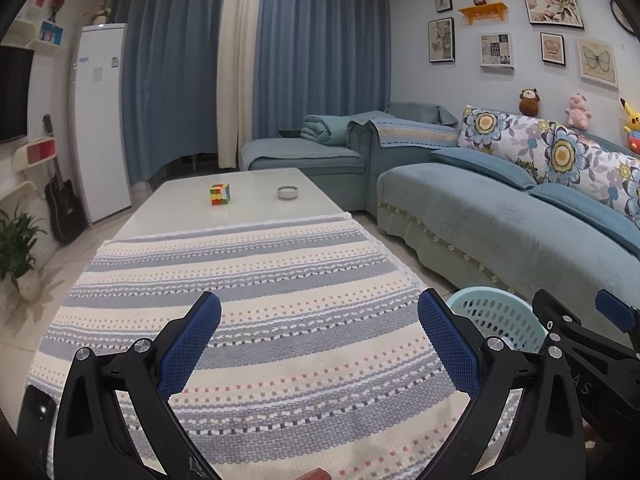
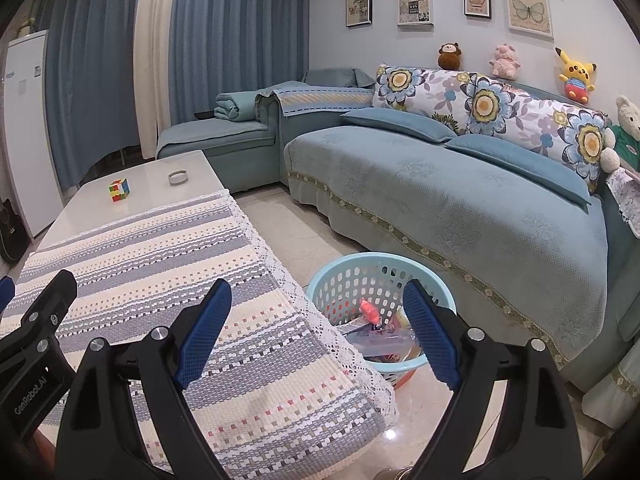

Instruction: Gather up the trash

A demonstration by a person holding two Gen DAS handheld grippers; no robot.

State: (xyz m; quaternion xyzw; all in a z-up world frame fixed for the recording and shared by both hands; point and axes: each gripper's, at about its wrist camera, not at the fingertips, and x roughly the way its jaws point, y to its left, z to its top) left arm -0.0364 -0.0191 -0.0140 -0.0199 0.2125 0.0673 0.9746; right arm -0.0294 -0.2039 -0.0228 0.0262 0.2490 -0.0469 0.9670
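Note:
A light blue plastic basket (image 2: 362,276) stands on the floor between the table and the sofa; it holds several pieces of trash, among them a pink wrapper (image 2: 370,312) and clear plastic packaging (image 2: 380,338). Its rim also shows in the left wrist view (image 1: 494,312). My left gripper (image 1: 320,322) is open and empty above the striped tablecloth (image 1: 256,296). My right gripper (image 2: 318,310) is open and empty over the table's right edge, with its right finger above the basket. No trash shows on the cloth.
A white coffee table (image 1: 244,196) carries a colour cube (image 1: 220,194) and a small round ashtray (image 1: 287,192) at its far end. A blue sofa (image 2: 460,200) runs along the right. A white fridge (image 1: 100,120), a guitar (image 1: 64,200) and a plant (image 1: 18,248) stand at the left.

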